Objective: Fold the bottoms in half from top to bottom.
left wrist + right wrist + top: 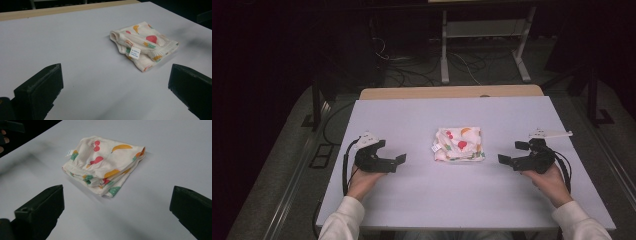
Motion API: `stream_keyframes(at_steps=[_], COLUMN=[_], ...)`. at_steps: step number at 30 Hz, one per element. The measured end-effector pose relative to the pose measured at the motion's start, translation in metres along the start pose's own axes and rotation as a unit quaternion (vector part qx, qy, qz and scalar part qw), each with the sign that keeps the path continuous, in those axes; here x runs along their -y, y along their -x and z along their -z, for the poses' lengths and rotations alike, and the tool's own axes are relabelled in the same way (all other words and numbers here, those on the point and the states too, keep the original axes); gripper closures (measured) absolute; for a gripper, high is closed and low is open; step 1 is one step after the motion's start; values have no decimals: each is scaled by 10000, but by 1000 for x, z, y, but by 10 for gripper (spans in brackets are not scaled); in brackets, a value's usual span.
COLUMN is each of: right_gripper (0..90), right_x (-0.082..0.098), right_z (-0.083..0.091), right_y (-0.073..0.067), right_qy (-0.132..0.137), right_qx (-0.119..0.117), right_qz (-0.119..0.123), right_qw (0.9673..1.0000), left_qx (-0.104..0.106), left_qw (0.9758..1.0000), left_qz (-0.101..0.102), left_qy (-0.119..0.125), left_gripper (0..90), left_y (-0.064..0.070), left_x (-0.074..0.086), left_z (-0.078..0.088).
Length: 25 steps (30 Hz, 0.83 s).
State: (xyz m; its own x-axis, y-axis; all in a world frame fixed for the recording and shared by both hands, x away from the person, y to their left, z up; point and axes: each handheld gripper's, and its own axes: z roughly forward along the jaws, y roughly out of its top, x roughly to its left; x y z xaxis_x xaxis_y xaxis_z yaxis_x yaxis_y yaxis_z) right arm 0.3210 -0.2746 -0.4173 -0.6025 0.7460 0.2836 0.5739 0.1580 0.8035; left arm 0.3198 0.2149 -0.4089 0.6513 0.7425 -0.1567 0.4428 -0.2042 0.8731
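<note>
Jaws spread wide and holding nothing, the black two-jaw left gripper (pixel 393 153) and the black two-jaw right gripper (pixel 511 152) rest on either side of a folded cream cloth printed with red, orange and green fruit shapes (pixel 459 144), each pointing inward at it from near the person's edge of the pale grey rectangular table (pixel 422 200). The cloth lies near the table's middle, apart from both grippers and roughly midway between them. In the left gripper view, the cloth (pixel 143 43) sits ahead and to the right of the open jaws, a small white label (pixel 134 52) showing on its near edge. In the right gripper view the cloth (pixel 106 165) lies ahead between the parted jaws, its folded layers stacked at the near corner. White sleeves (pixel 343 220) cover the person's forearms at the near edge.
</note>
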Motion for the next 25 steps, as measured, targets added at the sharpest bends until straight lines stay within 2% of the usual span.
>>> stream_keyframes(at_steps=[8,13,18,25], right_gripper=[0,0,0,0], right_x=[17,30,40,49], right_z=[5,11,18,21], right_y=[-11,-17,-19,-19], right_qy=[10,30,8,-100], right_qx=[-20,87,130,124], right_qz=[94,148,186,235], right_qw=[10000,9998,9997,9996], left_qx=[117,125,106,122], left_qw=[9998,9996,9995,9991], left_qz=[-158,-200,-281,-382], left_qy=[56,179,96,-102], left_gripper=[0,0,0,0], left_y=[14,17,21,25], left_x=[13,23,32,39], left_z=[15,22,27,22])
